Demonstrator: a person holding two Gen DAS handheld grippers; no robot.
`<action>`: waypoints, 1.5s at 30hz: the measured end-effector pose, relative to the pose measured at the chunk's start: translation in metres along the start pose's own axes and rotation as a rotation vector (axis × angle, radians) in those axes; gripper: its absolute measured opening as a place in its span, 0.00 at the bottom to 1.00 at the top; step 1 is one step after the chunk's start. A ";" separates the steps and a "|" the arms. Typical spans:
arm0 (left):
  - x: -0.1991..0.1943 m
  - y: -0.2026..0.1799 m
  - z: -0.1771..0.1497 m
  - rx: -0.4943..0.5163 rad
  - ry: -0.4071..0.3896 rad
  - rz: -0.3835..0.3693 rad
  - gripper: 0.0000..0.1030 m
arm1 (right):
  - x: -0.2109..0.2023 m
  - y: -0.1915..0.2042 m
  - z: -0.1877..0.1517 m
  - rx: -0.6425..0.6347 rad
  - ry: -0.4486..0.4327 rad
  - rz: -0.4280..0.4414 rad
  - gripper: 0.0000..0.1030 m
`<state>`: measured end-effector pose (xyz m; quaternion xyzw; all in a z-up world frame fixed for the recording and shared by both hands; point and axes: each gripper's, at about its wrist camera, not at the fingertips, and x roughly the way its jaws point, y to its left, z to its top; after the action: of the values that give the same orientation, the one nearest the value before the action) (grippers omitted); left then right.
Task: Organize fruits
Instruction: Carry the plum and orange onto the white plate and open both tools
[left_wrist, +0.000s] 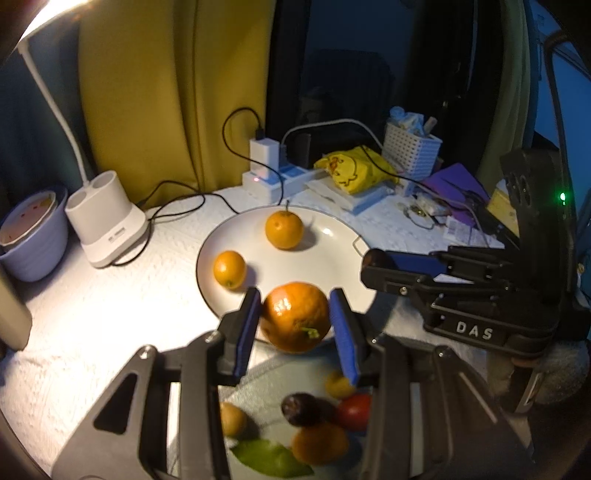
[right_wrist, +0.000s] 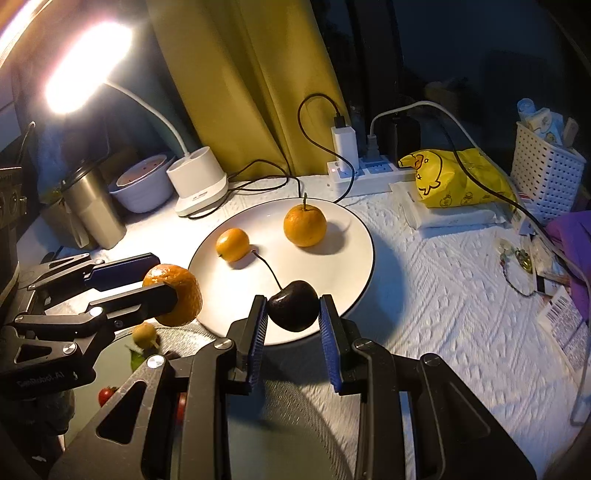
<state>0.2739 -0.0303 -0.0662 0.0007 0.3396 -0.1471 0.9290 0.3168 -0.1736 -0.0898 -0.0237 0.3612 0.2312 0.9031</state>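
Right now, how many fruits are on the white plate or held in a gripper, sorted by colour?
Orange: 3 — the stemmed orange and the small orange on the white plate, plus the held orange in the left gripper.
Dark: 1 — the cherry in the right gripper.
Total: 4

Behind it all hangs the yellow curtain (right_wrist: 236, 92); left of it the lamp (right_wrist: 197, 181), bowl (right_wrist: 142, 188) and steel cup (right_wrist: 92, 210); right of it the power strip (right_wrist: 369, 173), duck bag (right_wrist: 454, 177) and white basket (right_wrist: 546, 173).
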 end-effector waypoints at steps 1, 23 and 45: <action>0.004 0.002 0.002 -0.003 0.002 -0.001 0.38 | 0.002 -0.001 0.001 0.000 0.001 0.000 0.29; 0.071 0.037 0.042 -0.036 0.009 -0.004 0.38 | 0.054 -0.020 0.035 -0.006 0.046 -0.043 0.29; 0.026 0.032 0.043 -0.063 -0.042 0.004 0.42 | 0.022 -0.004 0.033 0.003 0.006 -0.077 0.32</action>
<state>0.3287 -0.0108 -0.0529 -0.0309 0.3245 -0.1346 0.9357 0.3534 -0.1618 -0.0806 -0.0369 0.3629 0.1959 0.9103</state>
